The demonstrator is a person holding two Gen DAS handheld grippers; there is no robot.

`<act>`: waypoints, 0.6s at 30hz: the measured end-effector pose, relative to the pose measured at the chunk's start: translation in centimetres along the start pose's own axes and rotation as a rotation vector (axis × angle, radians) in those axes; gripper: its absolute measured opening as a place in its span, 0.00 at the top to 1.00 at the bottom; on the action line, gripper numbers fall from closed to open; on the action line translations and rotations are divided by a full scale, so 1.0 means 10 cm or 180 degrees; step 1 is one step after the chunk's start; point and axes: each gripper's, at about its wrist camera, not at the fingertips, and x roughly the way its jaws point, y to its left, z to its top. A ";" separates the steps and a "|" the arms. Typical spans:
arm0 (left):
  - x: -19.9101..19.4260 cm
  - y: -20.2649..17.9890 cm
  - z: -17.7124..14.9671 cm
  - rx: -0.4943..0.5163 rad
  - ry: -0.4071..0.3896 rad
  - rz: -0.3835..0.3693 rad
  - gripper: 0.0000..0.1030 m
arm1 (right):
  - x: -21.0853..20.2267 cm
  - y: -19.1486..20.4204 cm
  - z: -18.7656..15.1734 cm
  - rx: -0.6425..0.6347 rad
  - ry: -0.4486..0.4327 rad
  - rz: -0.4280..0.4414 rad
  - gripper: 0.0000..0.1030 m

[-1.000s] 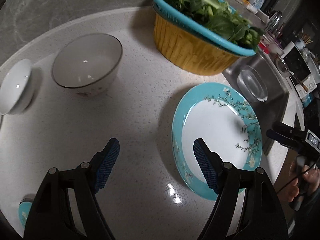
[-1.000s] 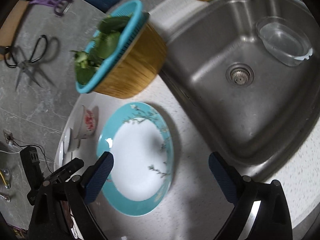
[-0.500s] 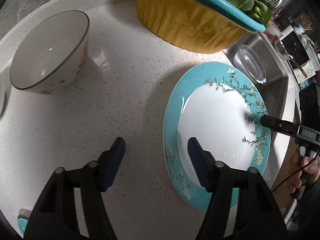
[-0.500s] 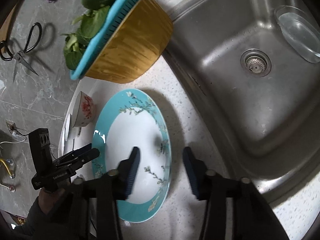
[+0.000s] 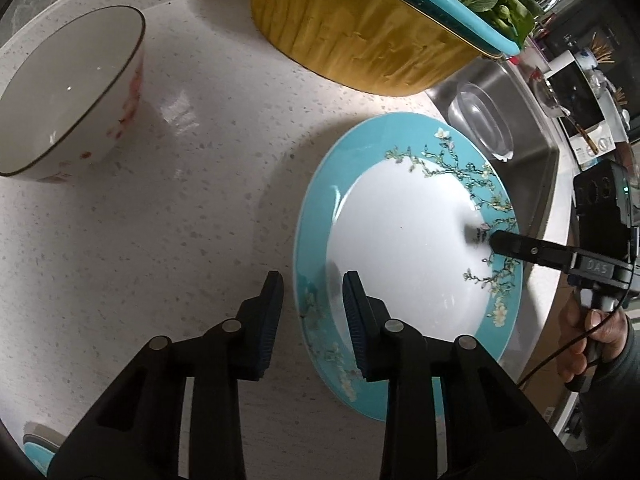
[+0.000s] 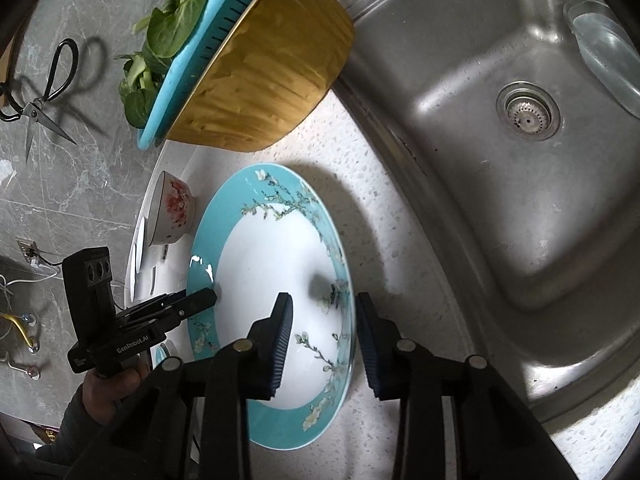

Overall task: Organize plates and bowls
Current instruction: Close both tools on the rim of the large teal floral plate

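A turquoise-rimmed plate [image 5: 404, 240] with a blossom pattern lies flat on the white counter; it also shows in the right wrist view [image 6: 276, 280]. My left gripper [image 5: 312, 308] is open, its fingers straddling the plate's left rim. My right gripper [image 6: 322, 330] is open, its fingers straddling the plate's opposite rim. A white bowl with red flowers [image 5: 68, 92] stands to the left, also seen in the right wrist view [image 6: 172, 208].
A yellow basin with a turquoise colander of greens [image 5: 360, 28] stands behind the plate. A steel sink [image 6: 500, 128] lies right of the plate, holding a clear glass dish [image 6: 604, 48]. Scissors [image 6: 40, 92] hang on the wall. More white dishes [image 6: 138, 260] sit past the bowl.
Both grippers have moved onto the plate's opposite rims and narrowed their jaws. The plate has not moved.
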 end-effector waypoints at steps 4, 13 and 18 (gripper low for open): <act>-0.01 0.01 -0.01 -0.0037 0.0011 0.0021 0.86 | 0.03 0.01 -0.01 0.0007 0.0038 -0.0090 0.81; -0.06 0.05 0.00 -0.0065 0.0003 0.0050 0.86 | 0.04 0.03 0.00 -0.0066 0.0079 -0.0275 0.91; -0.10 0.03 -0.02 -0.0068 -0.0033 0.0080 0.86 | 0.04 0.05 -0.01 -0.0048 0.0067 -0.0312 0.91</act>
